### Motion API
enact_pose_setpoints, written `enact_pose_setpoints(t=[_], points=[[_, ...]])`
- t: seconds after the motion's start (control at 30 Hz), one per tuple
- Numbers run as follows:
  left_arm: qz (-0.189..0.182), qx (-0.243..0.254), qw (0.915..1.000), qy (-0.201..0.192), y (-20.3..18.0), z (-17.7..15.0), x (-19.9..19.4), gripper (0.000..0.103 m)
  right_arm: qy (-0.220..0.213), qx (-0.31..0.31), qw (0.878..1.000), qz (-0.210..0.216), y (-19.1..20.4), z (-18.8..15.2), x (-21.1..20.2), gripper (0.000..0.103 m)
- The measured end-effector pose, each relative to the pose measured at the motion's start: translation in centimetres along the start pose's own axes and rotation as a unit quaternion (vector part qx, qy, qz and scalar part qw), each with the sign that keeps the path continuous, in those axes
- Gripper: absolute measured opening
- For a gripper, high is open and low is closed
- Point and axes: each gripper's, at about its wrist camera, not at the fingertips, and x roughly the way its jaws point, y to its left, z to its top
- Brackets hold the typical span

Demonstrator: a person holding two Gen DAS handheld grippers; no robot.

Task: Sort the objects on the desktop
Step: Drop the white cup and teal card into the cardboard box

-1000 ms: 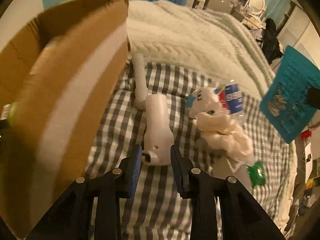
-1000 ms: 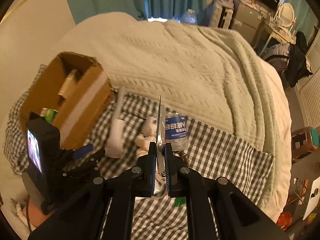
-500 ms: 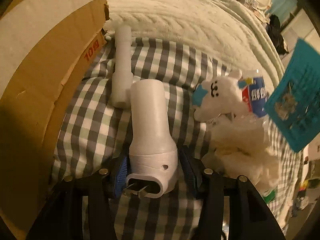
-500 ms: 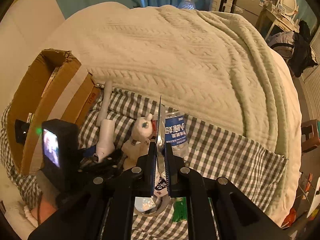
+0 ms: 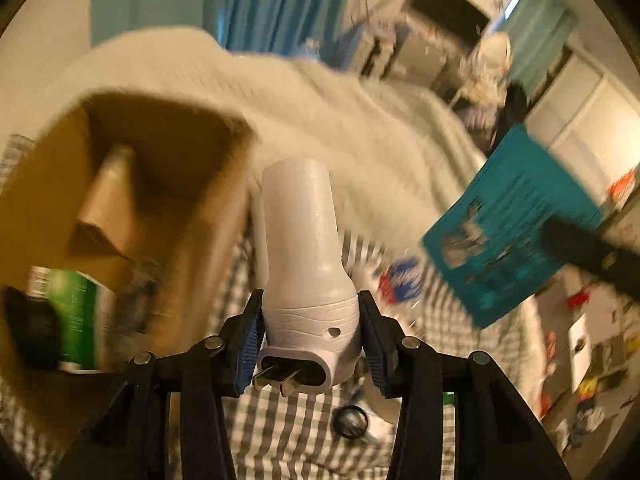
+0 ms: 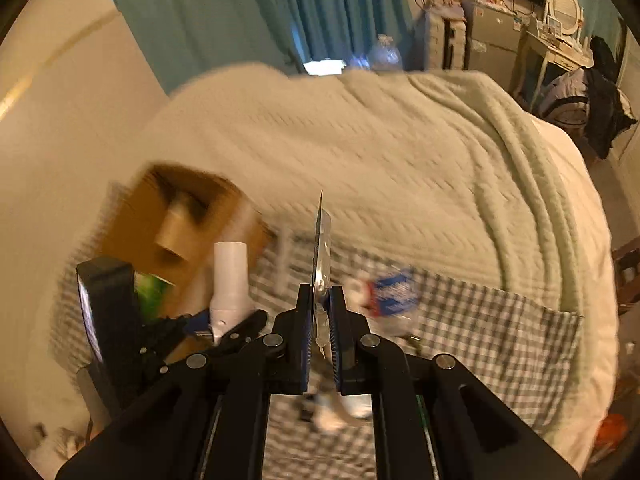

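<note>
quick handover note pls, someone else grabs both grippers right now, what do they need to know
Left gripper: shut on the white plug-in device, lifted off the checked cloth, next to the open cardboard box.
Right gripper: shut on a thin teal packet, held in the air.
Done: some items, a green one among them, already sit in the box.
Left: place both held items; water bottle and a white tube still on the cloth.

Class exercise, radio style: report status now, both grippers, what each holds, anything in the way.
Left gripper shut on white plastic plug-in device, lifted. Right gripper shut on flat teal packet. Open brown cardboard box ahead-left, already holding items; path looks unobstructed.
</note>
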Motion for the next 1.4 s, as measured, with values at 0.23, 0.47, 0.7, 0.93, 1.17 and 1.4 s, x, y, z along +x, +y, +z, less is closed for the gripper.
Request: enact_pose_setpoints(t=[0.23, 0.47, 0.7, 0.93, 1.17, 1.4], points=[[0.076, -0.016, 0.9965, -0.033, 4.9, 2.9, -9.2, 0.046, -0.047, -0.039, 0.995, 0.074, 9.6, 0.2, -3.5, 0.007], [0.104, -0.084, 0.9909, -0.017, 11.8, 2.0, -9.4, 0.046, -0.019, -0.084, 0.991, 0.100, 16.9, -0.9, 0.5, 0.007], [0.119, -0.053, 0.9911, -0.026, 13.4, 1.8, -7.6, 0.052, -0.007, -0.060, 0.992, 0.112, 15.8, -0.1, 3.9, 0.018], [0.113, -0.077, 0.9895, -0.046, 13.5, 2.9, -7.8, 0.083, -0.022, -0.030, 0.996, 0.082, 11.3, 0.9, 3.5, 0.047], [0.102, -0.077, 0.9891, -0.074, 9.1, 2.0, -9.6, 0.083, -0.038, -0.025, 0.999, 0.012, 4.6, 0.5, -0.1, 0.047], [0.100, -0.012, 0.9927, -0.067, 0.9, -2.1, -8.0, 0.092, -0.025, 0.001, 0.999, -0.043, -3.8, -2.6, -3.7, 0.050]])
